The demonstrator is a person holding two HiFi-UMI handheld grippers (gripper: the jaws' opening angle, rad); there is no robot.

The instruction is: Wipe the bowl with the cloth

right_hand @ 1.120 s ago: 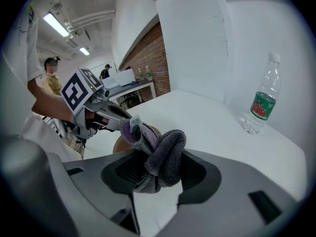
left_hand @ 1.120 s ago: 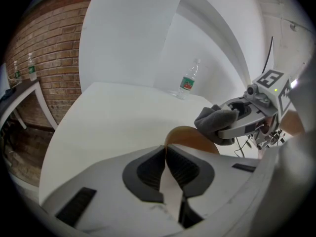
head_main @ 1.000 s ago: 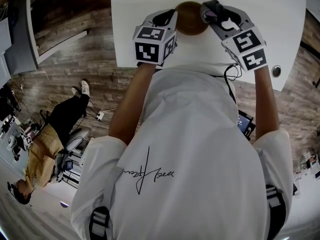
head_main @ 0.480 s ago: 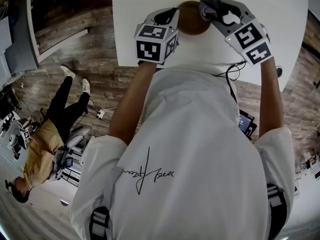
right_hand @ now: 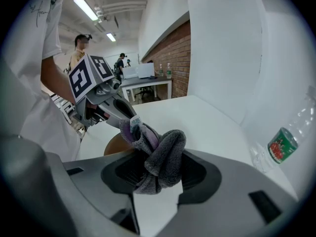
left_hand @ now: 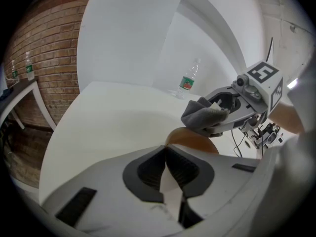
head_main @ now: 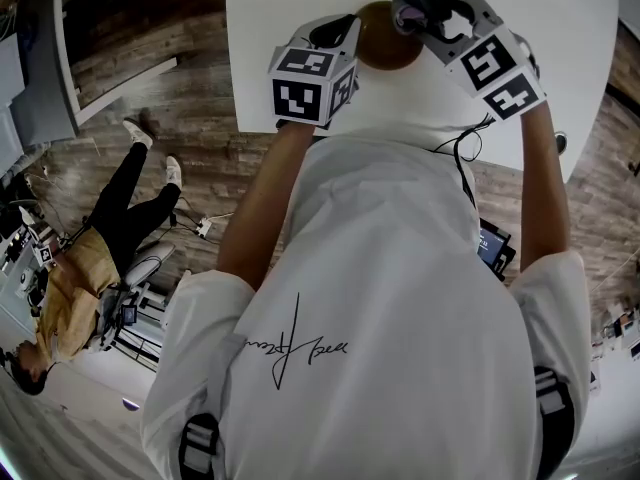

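The bowl (head_main: pixel 385 50) is pinched at its rim by the left gripper (left_hand: pixel 166 151). The cloth (right_hand: pixel 160 157), clamped in the right gripper (head_main: pixel 412 13), is now rolled further over the bowl, so wiping is judged under way.

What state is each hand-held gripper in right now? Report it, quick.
Left hand-held gripper: closed on the rim of the bowl.
Right hand-held gripper: closed on the cloth.

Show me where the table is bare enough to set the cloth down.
Bare: the table left of the bowl, out to its edge toward the brick wall, and the stretch between bowl and bottle. Crowded: the near edge, where the left gripper and the right gripper with the cloth flank the bowl.
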